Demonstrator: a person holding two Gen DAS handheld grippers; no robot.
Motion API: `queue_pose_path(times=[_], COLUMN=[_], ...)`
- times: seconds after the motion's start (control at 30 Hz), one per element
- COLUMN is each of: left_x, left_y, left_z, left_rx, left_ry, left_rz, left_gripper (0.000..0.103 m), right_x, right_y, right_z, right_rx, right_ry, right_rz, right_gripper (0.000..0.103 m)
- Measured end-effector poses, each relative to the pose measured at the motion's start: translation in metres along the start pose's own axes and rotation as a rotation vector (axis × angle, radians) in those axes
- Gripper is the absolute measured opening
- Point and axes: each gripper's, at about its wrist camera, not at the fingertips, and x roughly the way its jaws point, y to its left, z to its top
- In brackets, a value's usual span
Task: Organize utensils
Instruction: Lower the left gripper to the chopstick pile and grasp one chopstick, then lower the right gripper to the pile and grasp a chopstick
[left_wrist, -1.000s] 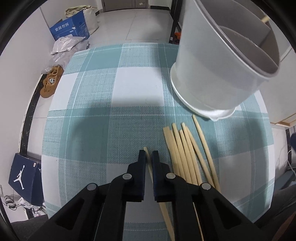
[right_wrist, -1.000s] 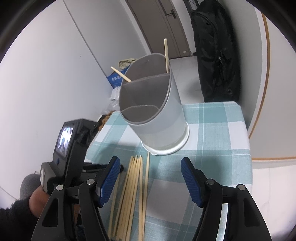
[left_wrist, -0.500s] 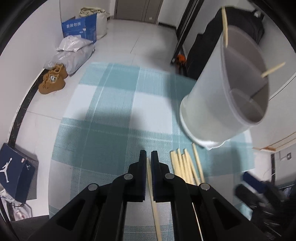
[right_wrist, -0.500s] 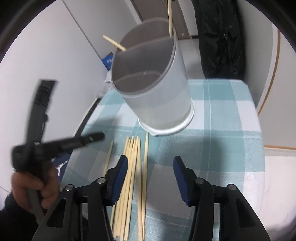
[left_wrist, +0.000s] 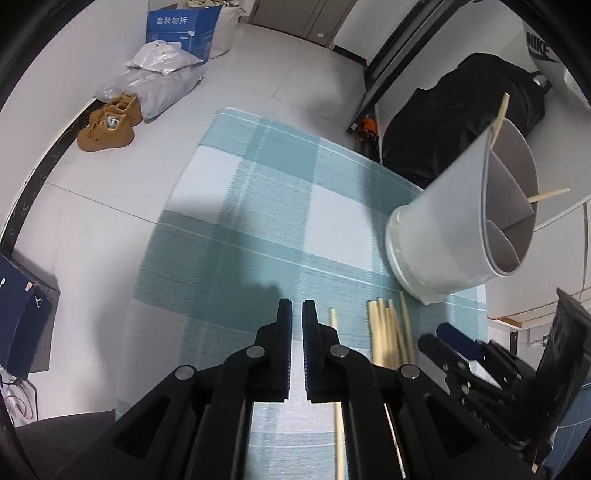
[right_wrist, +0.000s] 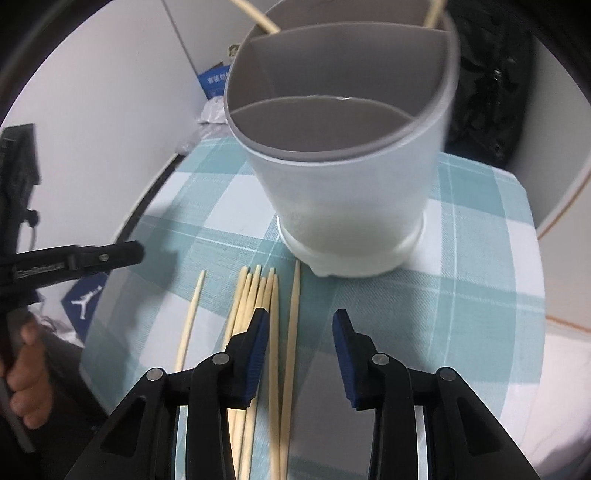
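Note:
A grey divided utensil holder (left_wrist: 439, 240) (right_wrist: 351, 184) stands on the teal checked tablecloth (left_wrist: 266, 206), with two chopsticks (left_wrist: 547, 194) leaning in it. Several bamboo chopsticks (right_wrist: 255, 295) lie bundled in front of it, and a single chopstick (right_wrist: 192, 314) (left_wrist: 334, 325) rests apart on their left. My left gripper (left_wrist: 297, 306) is shut with nothing in it, just left of that single stick. My right gripper (right_wrist: 300, 322) hovers low over the right side of the bundle, its jaws closing. Two sticks, one a loose chopstick (right_wrist: 293, 306), lie between the blue pads (right_wrist: 258, 343), which do not touch them.
A hand (right_wrist: 26, 376) holds the left gripper's handle at the table's left edge. On the floor beyond are brown shoes (left_wrist: 109, 123), plastic bags, a blue box (left_wrist: 181, 26) and a black bag (left_wrist: 454, 122). The table's right edge is near the holder.
The left gripper drew away to the left, leaving the single chopstick it straddled on the cloth. The right gripper came down toward the bundle and its jaws narrowed.

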Motion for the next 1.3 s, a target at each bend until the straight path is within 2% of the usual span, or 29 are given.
queue_pose_path(times=[0.2, 0.23, 0.33, 0.43, 0.47, 0.5, 0.87, 0.97, 1.13, 1.2, 1.3], left_x=[-0.008, -0.009, -0.013, -0.016, -0.015, -0.015, -0.01, -0.008, -0.006, -0.005, -0.005], left_y=[0.012, 0.014, 0.02, 0.023, 0.024, 0.026, 0.024, 0.024, 0.026, 0.027, 0.028], left_z=[0.0, 0.0, 0.001, 0.003, 0.003, 0.004, 0.001, 0.0, -0.001, -0.001, -0.002], left_rx=[-0.022, -0.025, -0.039, -0.049, -0.053, -0.059, -0.041, -0.043, -0.054, -0.063, -0.061], left_ry=[0.001, 0.0, -0.019, -0.037, -0.036, -0.031, 0.006, 0.018, 0.026, 0.034, 0.032], left_rz=[0.002, -0.001, -0.018, -0.015, -0.014, -0.017, -0.02, -0.024, -0.012, -0.01, 0.003], left_gripper=[0.003, 0.006, 0.026, 0.032, 0.033, 0.033, 0.033, 0.033, 0.033, 0.033, 0.033], right_x=[0.028, 0.032, 0.036, 0.038, 0.037, 0.038, 0.015, 0.012, 0.007, 0.018, 0.022], right_y=[0.007, 0.009, 0.013, 0.02, 0.023, 0.024, -0.003, -0.003, 0.004, 0.008, 0.016], right_z=[0.014, 0.016, 0.021, 0.023, 0.022, 0.021, 0.001, -0.002, 0.004, 0.009, 0.015], right_rx=[-0.04, -0.045, -0.047, -0.069, -0.087, -0.099, -0.029, -0.049, -0.081, -0.099, -0.122], right_ry=[0.049, 0.053, 0.051, 0.056, 0.055, 0.064, 0.087, 0.098, 0.073, 0.104, 0.098], right_rz=[-0.056, -0.065, -0.096, -0.118, -0.132, -0.151, -0.123, -0.12, -0.108, -0.122, -0.128], right_gripper=[0.026, 0.026, 0.025, 0.014, 0.004, 0.001, 0.0, 0.001, 0.004, 0.014, 0.016])
